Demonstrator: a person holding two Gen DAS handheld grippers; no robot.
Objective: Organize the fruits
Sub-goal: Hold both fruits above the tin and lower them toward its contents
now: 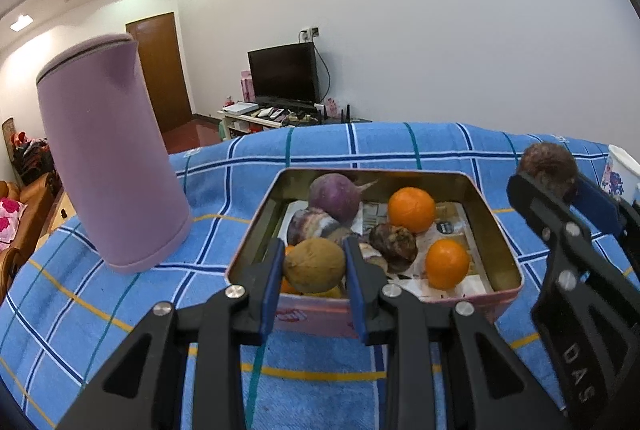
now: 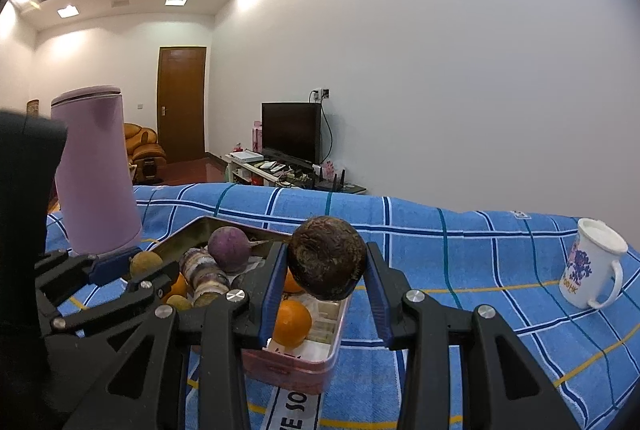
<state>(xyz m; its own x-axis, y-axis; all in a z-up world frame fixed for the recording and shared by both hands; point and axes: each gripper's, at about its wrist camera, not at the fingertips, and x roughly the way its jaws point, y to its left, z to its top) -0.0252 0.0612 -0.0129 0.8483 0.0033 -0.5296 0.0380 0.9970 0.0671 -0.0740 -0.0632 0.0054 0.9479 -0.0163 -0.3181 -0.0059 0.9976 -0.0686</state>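
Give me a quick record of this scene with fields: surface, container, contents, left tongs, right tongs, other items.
surface: blue checked cloth
container: open pink tin
contents: two oranges, purple turnip, other dark produce
left tongs: shut on a tan round fruit, over the tin's near edge
right tongs: shut on a dark brown round fruit, above the tin
other items: lilac jug, white mug

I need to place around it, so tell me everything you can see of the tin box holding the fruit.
The tin box is a shallow rounded rectangle that looks like metal, pink outside, dull gold inside, with no lid on it. It rests flat on the blue checked cloth, beside the purple canister. Printed paper lines its floor under oranges and purple and brown produce. The left tool holds a brown fruit over its near rim.
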